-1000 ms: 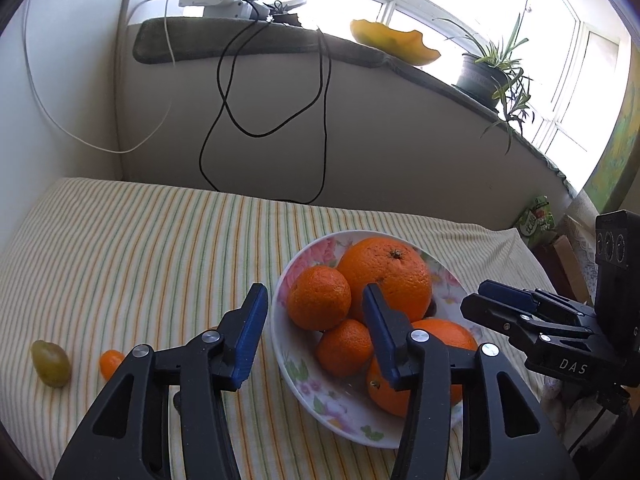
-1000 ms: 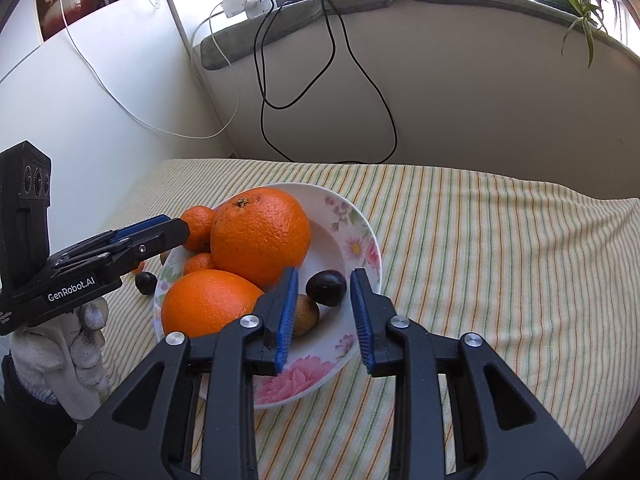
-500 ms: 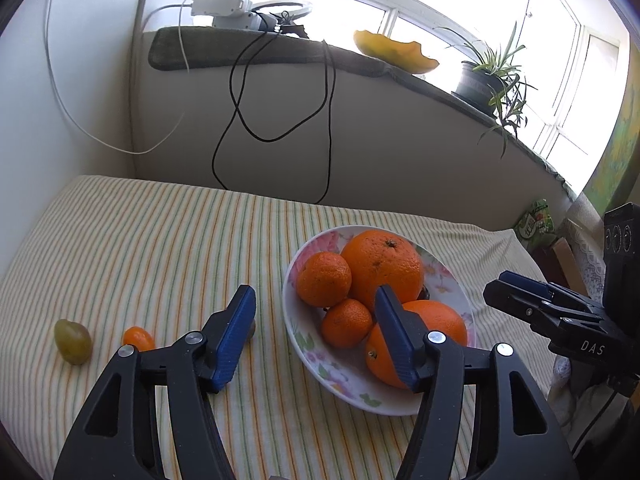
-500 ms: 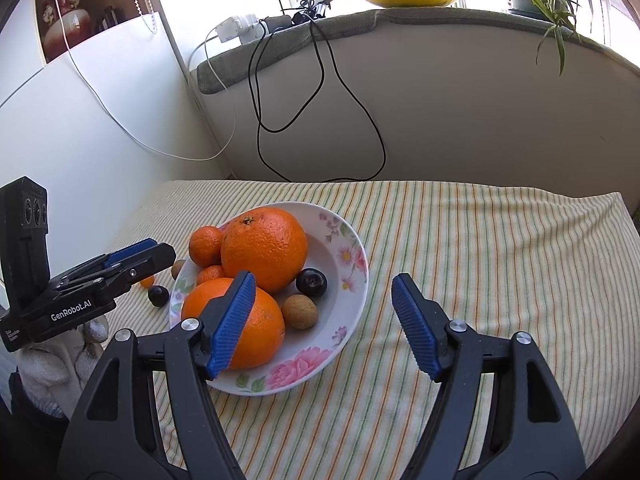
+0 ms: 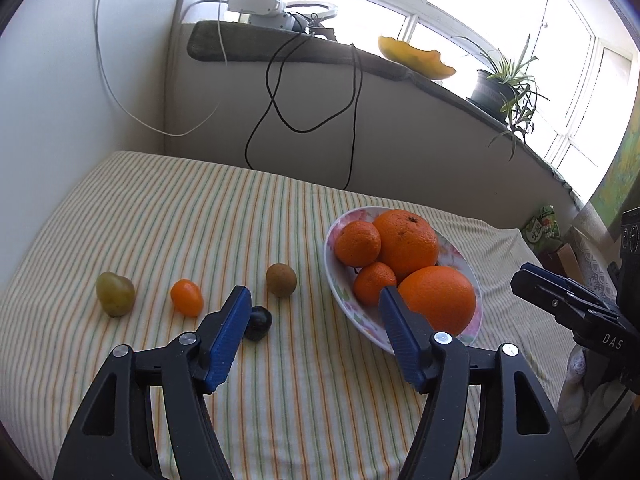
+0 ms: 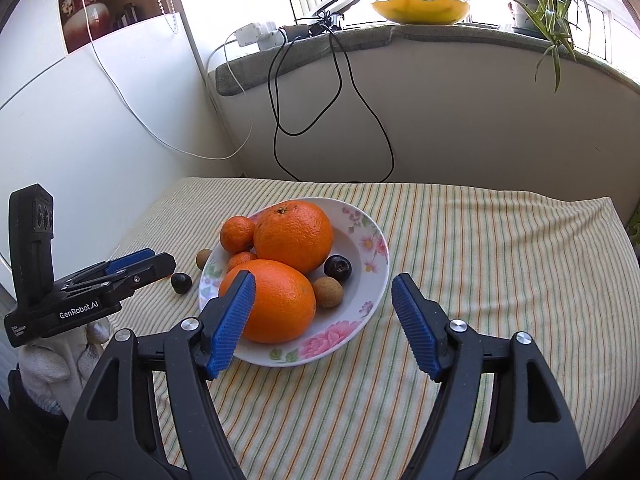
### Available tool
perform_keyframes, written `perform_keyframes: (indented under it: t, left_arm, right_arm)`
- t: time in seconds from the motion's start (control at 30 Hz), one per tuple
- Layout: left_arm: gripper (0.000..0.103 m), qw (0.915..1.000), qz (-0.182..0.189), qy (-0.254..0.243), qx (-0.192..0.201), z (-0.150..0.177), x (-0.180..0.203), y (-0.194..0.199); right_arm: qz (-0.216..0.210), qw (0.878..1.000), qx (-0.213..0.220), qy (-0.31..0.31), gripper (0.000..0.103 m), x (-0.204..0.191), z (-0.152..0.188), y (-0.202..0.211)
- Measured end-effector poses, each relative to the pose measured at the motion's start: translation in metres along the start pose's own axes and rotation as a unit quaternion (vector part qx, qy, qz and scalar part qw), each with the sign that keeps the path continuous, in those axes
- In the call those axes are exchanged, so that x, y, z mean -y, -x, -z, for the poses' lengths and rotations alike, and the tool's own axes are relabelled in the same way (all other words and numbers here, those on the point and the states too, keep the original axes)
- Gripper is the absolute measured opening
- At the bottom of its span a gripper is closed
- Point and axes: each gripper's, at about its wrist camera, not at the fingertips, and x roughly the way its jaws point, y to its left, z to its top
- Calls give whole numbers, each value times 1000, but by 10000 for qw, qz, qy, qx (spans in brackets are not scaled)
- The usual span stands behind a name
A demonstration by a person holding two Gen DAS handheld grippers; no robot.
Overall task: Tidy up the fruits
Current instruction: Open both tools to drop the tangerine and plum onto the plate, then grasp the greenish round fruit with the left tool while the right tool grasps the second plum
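Observation:
A floral plate [image 5: 344, 292] [image 6: 372, 264] holds two big oranges [image 5: 438, 298] [image 6: 294, 232], two mandarins [image 5: 357, 243], a dark plum [image 6: 337, 267] and a brown longan [image 6: 328, 291]. On the striped cloth left of the plate lie a green fruit [image 5: 115, 293], a small orange kumquat [image 5: 186, 297], a brown longan [image 5: 281, 279] and a dark plum [image 5: 258, 323]. My left gripper [image 5: 314, 336] is open and empty, above the cloth between the dark plum and the plate. My right gripper [image 6: 324, 322] is open and empty at the plate's near edge.
The striped table [image 6: 480, 248] meets a wall with hanging black cables [image 5: 312, 92]. The sill holds a power strip [image 5: 256, 4], a yellow bowl [image 6: 420, 10] and a potted plant [image 5: 500, 84]. The right gripper's body [image 5: 580, 312] is at the table's right edge.
Both grippers pulled back and up from the plate. The right gripper opened wide, leaving the dark plum and longan in the plate. The left view shifted left, showing the loose fruits.

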Motion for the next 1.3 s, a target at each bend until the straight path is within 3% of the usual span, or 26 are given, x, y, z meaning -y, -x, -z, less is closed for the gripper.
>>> perform_keyframes:
  t: [0.47, 0.67, 1.0, 1.3]
  left_arm:
    - [66, 9990, -347, 270, 85, 24, -56, 29]
    - [59, 9981, -488, 352, 132, 26, -80, 36]
    - [50, 9969, -543, 561, 128, 23, -111, 31]
    - [45, 9971, -458, 606, 21, 18, -123, 15]
  right_arm:
    - [-456, 9974, 29, 561, 73, -60, 11, 7]
    - [-759, 9939, -144, 791, 73, -90, 17, -8]
    - [-1068, 9876, -579, 992, 42, -132, 31, -49]
    - [-901, 9873, -842, 998, 33, -153, 34, -92]
